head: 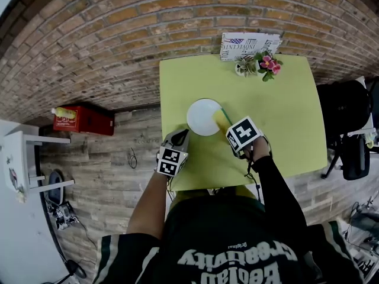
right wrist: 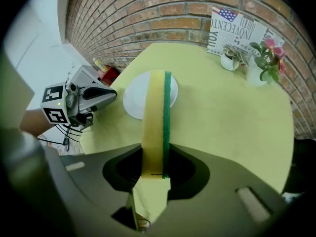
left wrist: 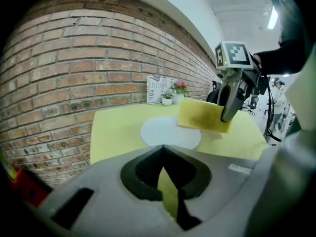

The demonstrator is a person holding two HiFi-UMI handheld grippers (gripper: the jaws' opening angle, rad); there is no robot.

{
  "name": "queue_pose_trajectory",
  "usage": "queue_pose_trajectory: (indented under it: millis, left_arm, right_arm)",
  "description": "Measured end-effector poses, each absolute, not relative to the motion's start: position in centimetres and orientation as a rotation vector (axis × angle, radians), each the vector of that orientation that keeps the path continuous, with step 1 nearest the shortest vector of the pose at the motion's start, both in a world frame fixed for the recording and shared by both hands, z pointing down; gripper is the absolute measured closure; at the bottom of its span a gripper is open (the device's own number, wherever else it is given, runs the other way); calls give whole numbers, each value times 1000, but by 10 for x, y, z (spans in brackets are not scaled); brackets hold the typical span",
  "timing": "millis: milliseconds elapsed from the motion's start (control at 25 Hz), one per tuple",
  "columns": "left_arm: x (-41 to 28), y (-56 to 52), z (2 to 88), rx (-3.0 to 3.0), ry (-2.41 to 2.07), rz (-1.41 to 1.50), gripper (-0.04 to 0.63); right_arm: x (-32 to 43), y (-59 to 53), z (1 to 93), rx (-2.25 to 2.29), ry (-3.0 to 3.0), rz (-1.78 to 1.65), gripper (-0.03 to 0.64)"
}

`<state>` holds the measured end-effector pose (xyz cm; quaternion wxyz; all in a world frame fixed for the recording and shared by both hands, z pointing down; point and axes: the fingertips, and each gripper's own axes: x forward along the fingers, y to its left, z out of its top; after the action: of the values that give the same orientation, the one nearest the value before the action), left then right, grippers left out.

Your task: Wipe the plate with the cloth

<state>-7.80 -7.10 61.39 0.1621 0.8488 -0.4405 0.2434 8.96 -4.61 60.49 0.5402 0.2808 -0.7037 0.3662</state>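
Right gripper point(right wrist: 152, 179): fingers clenched on the cloth point(right wrist: 157, 113), a stiff yellow pad with a green face on its right side, held on edge and pointing straight out ahead of the fingers. Left gripper point(left wrist: 168, 184): fingers pressed together with only a thin sliver of table showing between them, nothing held. It sits low over the near-left part of the table point(head: 284, 117), left of the right gripper's fingers and apart from them. Plate point(head: 200, 117): white, round, flat on the yellow-green table just ahead of both sets of fingers, a little right of the left ones and left of the right ones. The cloth's far end lies over the plate's right edge; in the left gripper view it hangs above that rim with a shadow on the table beneath, contact with the plate not clear. Well ahead of the right fingers and to their right, at the table's far edge: two small pots point(right wrist: 229, 60) side by side, one with pink flowers point(right wrist: 270, 46), and a printed card point(right wrist: 237, 31) standing behind them against the brick wall point(right wrist: 148, 14)
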Motion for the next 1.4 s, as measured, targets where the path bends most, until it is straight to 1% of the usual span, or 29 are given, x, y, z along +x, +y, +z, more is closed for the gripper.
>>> queue_pose_trajectory:
  millis: [400,680,880,1240,1400]
  left_arm:
    - [-77,-71,616,2413,-1271,721,589]
    - [-77,-71,617,2413,-1271,713,589]
    - [-78,-72,617,2407,-1285,708,589]
    - [-80,-73,612,2404,-1306,685,589]
    - [-79,-73,611,2410,-1314,662,589]
  right_arm:
    - [117,-49,607,728,-1644,882,483]
    - [115,-51,604,737,-1675,860,485]
    - [97,-54,593,729,-1756,824,485]
    - [31,-24,595,582,-1832,788,485]
    - [15,-15,598,544,-1834,774,483]
